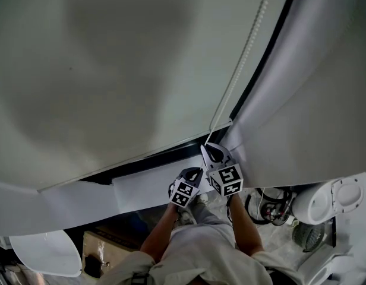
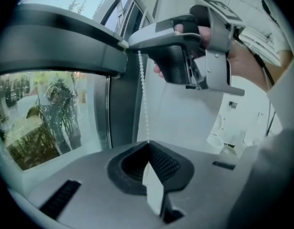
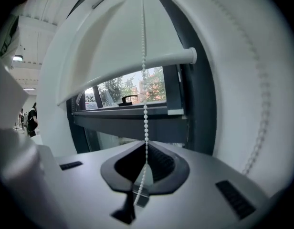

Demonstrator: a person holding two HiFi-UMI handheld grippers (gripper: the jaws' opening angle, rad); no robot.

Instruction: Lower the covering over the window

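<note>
A white roller blind (image 1: pixel 111 70) covers most of the window; in the right gripper view its bottom bar (image 3: pixel 137 68) hangs above a strip of bare glass (image 3: pixel 132 89). A white bead chain (image 1: pixel 242 58) runs down the window's right side to both grippers. My right gripper (image 1: pixel 208 150) is shut on the chain (image 3: pixel 145 80), with loose beads trailing through behind the jaws. Just below it, my left gripper (image 1: pixel 195 172) is shut on the same chain (image 2: pixel 143 89). In the left gripper view the right gripper (image 2: pixel 132 42) grips the chain above.
A dark window frame (image 3: pixel 199 104) and a white wall (image 1: pixel 302 100) stand right of the chain. A window handle (image 3: pixel 129 98) shows behind the glass. On the floor below lie a cardboard box (image 1: pixel 103 248), cables (image 1: pixel 269 209) and white round objects (image 1: pixel 328 200).
</note>
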